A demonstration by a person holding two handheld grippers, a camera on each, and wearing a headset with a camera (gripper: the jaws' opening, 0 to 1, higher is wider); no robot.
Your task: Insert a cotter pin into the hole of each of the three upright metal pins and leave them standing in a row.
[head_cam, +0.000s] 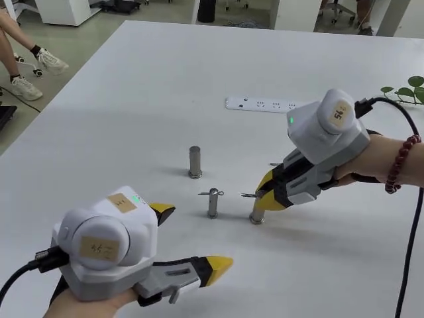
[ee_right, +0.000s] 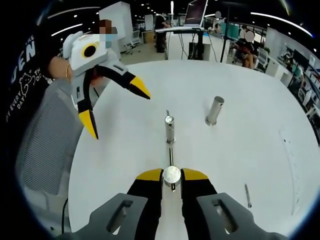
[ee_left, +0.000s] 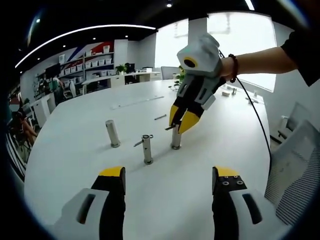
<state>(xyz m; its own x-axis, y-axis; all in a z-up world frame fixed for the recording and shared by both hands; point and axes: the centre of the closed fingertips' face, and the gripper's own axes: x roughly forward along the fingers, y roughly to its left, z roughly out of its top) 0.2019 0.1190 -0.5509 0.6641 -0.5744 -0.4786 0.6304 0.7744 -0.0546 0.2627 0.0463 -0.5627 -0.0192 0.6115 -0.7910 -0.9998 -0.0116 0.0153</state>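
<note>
1. You're working on a broad white bench [head_cam: 132, 99] in an open office, with chairs and desks beyond its far edge.
2. Nearest you, your left gripper [head_cam: 193, 237] hovers low over the bench. Its fingers are spread wide and hold nothing, well short of the row.
3. Just past it stands the near metal pin [head_cam: 257, 213], upright. Your right gripper [head_cam: 264, 192] is at its top, fingers clenched close together on the held cotter pin [head_cam: 248, 195]. The cotter pin's tip pokes out on the side towards the middle of the row.
4. In the right gripper view the held cotter pin [ee_right: 170, 156] runs straight ahead across the pin's round top. I judge it is partway through the hole, though the hole itself is hidden.
5. Next along, the middle metal pin [head_cam: 212, 204] already carries its fitted cotter pin [head_cam: 211, 193], lying crosswise near the top.
6. Farther back, the far metal pin [head_cam: 195, 161] stands bare.
7. Beyond your right gripper a spare cotter pin [head_cam: 275, 163] lies flat on the bench, and a power strip [head_cam: 262, 105] lies further off.
8. So you're on the second insertion of three. Push level along the hole's axis so the near metal pin doesn't tip, and steady it with your left gripper if it rocks.
9. Then let go, pick up the spare cotter pin and take it to the far metal pin.
</note>
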